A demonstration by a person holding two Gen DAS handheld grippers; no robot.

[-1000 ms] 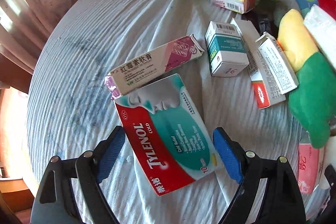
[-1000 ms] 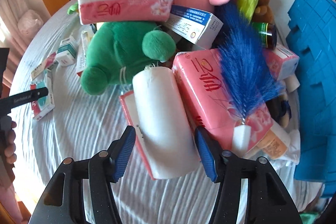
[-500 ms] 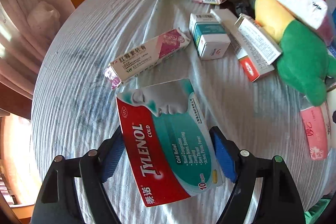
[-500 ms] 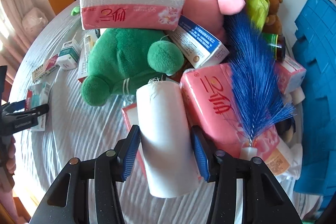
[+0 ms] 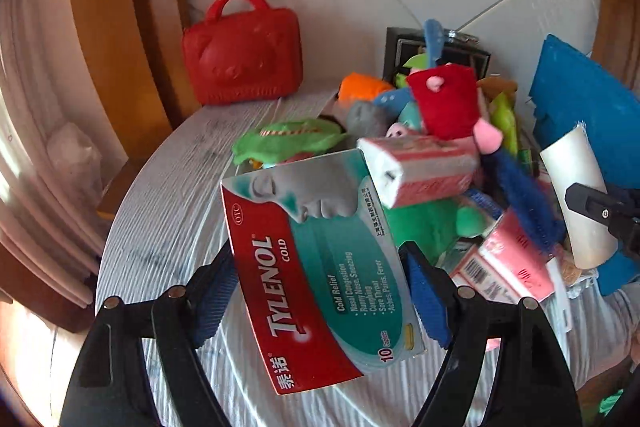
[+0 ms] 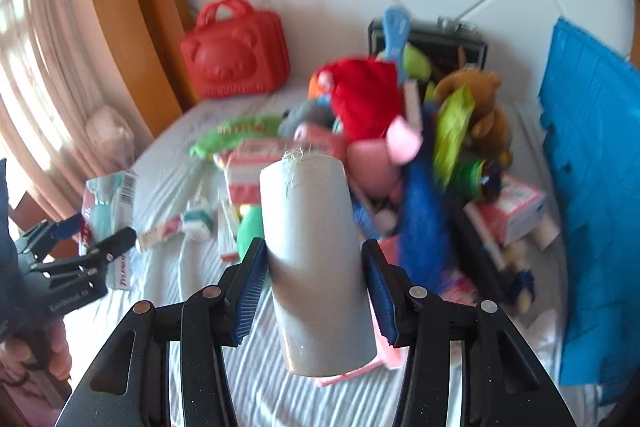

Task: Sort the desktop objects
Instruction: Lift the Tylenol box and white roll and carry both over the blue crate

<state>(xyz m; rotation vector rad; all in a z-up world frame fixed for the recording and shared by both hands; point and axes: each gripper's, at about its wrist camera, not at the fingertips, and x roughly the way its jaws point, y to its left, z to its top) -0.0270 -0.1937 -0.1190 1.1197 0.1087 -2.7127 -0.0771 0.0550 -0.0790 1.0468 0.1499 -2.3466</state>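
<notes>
We note a striped cloth surface (image 5: 168,211) heaped with plush toys and tissue packs, closed red bear case (image 5: 242,51) at the wall, left gripper (image 5: 320,291) pinching the Tylenol box (image 5: 312,267) aloft, right gripper (image 6: 312,291) clamping the white roll (image 6: 312,259) aloft.

Bare striped tabletop (image 5: 168,211) lay open from 7 to 10 o'clock in the left wrist view, a clear lane. The red bear case (image 5: 242,51) blocked 11 o'clock against the wall. A heap of plush toys (image 6: 368,99), tissue packs (image 5: 424,167) and small medicine boxes (image 6: 196,223) crowded 12 to 4 o'clock. The blue foam mat (image 6: 592,187) walled off 3 o'clock.
</notes>
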